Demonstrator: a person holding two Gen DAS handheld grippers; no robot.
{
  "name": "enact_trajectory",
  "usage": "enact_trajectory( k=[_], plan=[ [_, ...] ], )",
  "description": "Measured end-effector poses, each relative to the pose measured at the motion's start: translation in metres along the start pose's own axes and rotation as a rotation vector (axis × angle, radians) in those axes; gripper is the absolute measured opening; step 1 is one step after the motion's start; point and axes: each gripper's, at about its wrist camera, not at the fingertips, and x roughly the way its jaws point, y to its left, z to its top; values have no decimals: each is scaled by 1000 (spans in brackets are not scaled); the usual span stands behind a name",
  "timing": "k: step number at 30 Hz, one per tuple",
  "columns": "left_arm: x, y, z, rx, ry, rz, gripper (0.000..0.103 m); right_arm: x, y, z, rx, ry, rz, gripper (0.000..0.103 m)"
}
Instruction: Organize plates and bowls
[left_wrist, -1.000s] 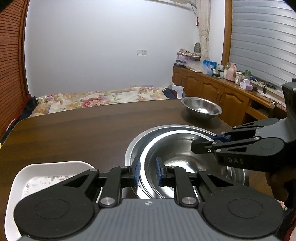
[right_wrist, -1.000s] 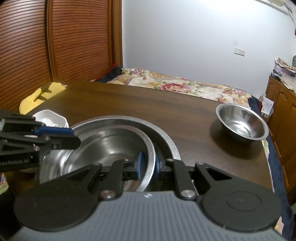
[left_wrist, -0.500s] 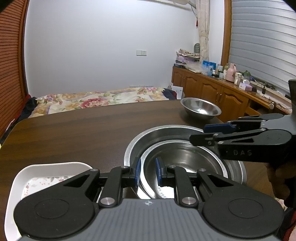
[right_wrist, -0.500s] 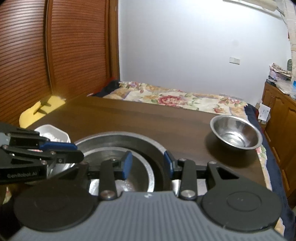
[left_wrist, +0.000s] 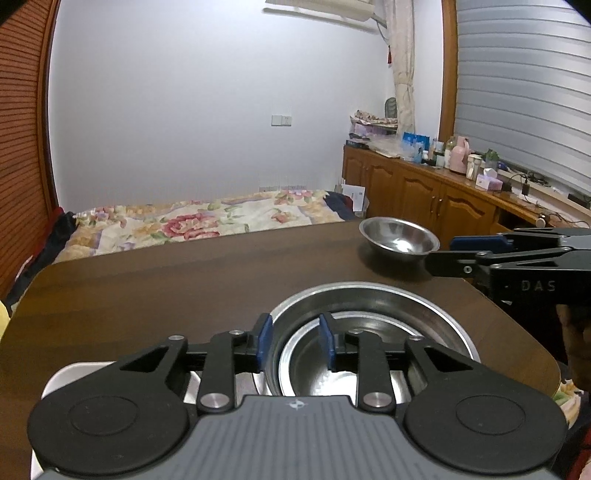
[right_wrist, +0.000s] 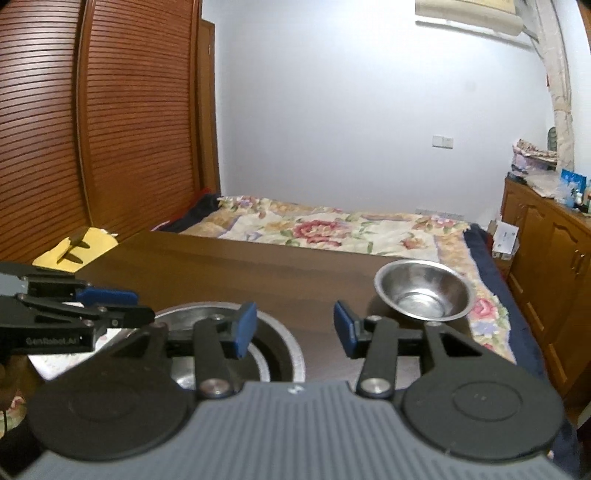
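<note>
Your left gripper and right gripper both stand with jaws spread, holding nothing. The medium bowl sits nested in the large bowl just ahead; the small bowl waits apart near the table edge. Reach carelessly and you risk nudging it off that edge, or clanging it into the stack

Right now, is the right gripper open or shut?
Open. In the right wrist view the right gripper has its blue pads set wide apart with only table between them, gripping nothing.
</note>
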Motion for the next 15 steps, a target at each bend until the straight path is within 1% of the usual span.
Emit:
enact_trajectory(
  k=[2,3,4,5,6,7,9,10,11,13,14,15],
  plan=[
    [-1,-1,3,3,-4,-7,43,-3,-4,0,3,-5,-12,49],
    [-1,-1,4,4,-8,-10,50,-4,-6,0,5,-5,-19,51],
    [-2,-1,5,6,-13,-13,57,-4,-7,1,8,-9,-28,55],
    [-2,-2,6,6,-19,-14,60,-5,-9,0,11,-16,-39,61],
    [-3,-2,7,5,-24,-15,67,-6,-11,0,14,-23,-48,64],
    [-3,-3,8,4,-28,-18,72,-7,-12,0,16,-29,-55,67],
    [-3,-5,11,7,-37,-24,77,-8,-17,-1,23,-38,-70,75],
    [-3,-6,13,11,-40,-25,82,-8,-18,-1,27,-43,-75,83],
    [-3,-7,15,15,-45,-26,84,-8,-21,-1,29,-49,-81,88],
    [-4,-10,19,24,-57,-27,94,-11,-24,-1,35,-67,-91,94],
    [-4,-11,21,26,-61,-31,95,-12,-26,-1,42,-75,-99,99],
    [-4,-12,23,25,-65,-40,96,-13,-28,-1,45,-82,-103,102]
  ],
)
